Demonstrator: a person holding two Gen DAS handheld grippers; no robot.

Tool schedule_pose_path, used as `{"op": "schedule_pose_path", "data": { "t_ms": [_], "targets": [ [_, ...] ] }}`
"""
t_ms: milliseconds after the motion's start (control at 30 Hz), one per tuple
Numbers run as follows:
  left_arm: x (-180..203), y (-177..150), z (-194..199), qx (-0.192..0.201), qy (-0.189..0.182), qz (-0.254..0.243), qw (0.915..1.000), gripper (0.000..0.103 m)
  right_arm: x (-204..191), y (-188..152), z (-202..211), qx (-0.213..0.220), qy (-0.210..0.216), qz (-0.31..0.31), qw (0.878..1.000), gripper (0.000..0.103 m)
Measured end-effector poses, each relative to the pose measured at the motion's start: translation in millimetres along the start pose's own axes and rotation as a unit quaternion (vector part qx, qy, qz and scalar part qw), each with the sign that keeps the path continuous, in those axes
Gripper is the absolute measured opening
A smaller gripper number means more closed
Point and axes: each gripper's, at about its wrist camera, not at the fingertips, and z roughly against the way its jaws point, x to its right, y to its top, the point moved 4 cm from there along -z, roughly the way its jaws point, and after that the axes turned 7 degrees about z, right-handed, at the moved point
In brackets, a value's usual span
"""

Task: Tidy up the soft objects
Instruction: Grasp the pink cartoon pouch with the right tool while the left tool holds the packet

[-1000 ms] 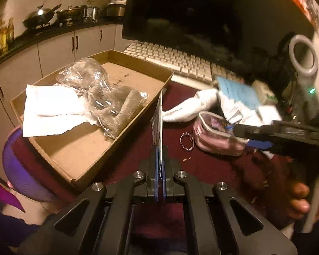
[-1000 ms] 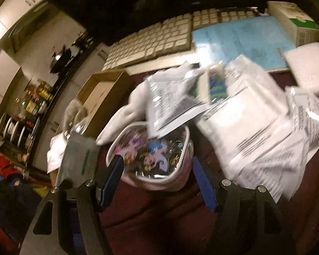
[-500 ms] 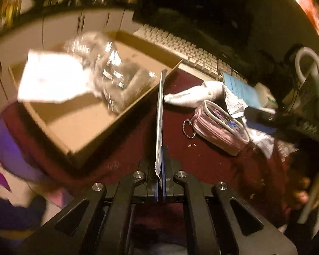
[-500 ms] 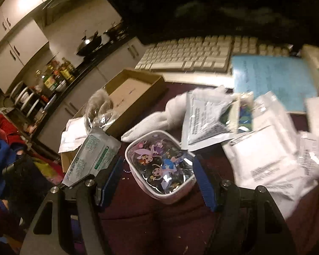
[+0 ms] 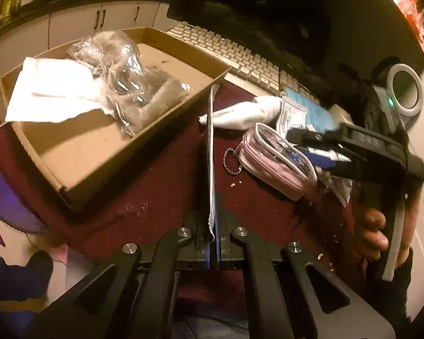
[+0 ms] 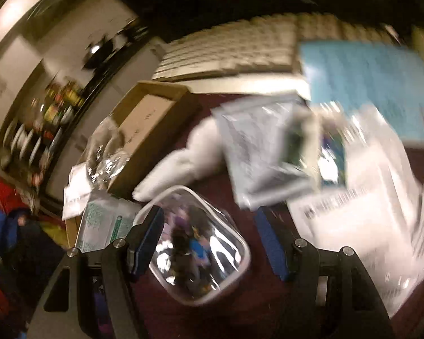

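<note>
Cardboard box [image 5: 79,152] already holds bagged soft things, so I keep my left gripper [image 5: 211,243] clamped on a flat packet [image 5: 210,152] beside it, while my right gripper [image 6: 209,243] straddles the pink pouch [image 6: 200,248], jaws wide, not gripping.
</note>
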Motion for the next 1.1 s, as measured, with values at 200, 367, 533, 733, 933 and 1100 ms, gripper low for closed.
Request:
{"op": "schedule_pose_path", "data": {
  "t_ms": [200,367,533,733,933,1100],
  "targets": [
    [7.5,-0.4,-10.0,-0.015,0.009,-0.009,0.9998,0.001,-27.9,-29.5,9.9,0.001,0.026,0.042,0.999,0.068],
    [2.6,5.6,-12.1,-0.025,0.022,-0.007,0.9994,0.001,-48.5,-21.4,9.4,0.03,-0.031,0.1,0.994,0.072],
    [4.8,19.9,-9.7,-0.011,0.04,-0.026,0.9988,0.002,-42.1,-13.0,-12.8,0.002,0.009,0.092,0.996,0.072],
    [0.7,25.3,-2.9,-0.003,0.021,-0.029,0.9994,0.002,-60.1,-27.6,-7.3,-0.003,0.016,0.129,0.992,0.075],
    [-5.5,28.8,-3.6,-0.011,0.013,-0.022,0.9996,0.002,-77.4,-28.9,-19.8,-0.008,0.011,0.157,0.987,0.08],
    [-11.1,35.0,5.8,0.0,-0.002,-0.011,0.9999,0.002,-83.2,-37.5,-27.5,-0.007,-0.023,0.185,0.982,0.08]
  ]
}}
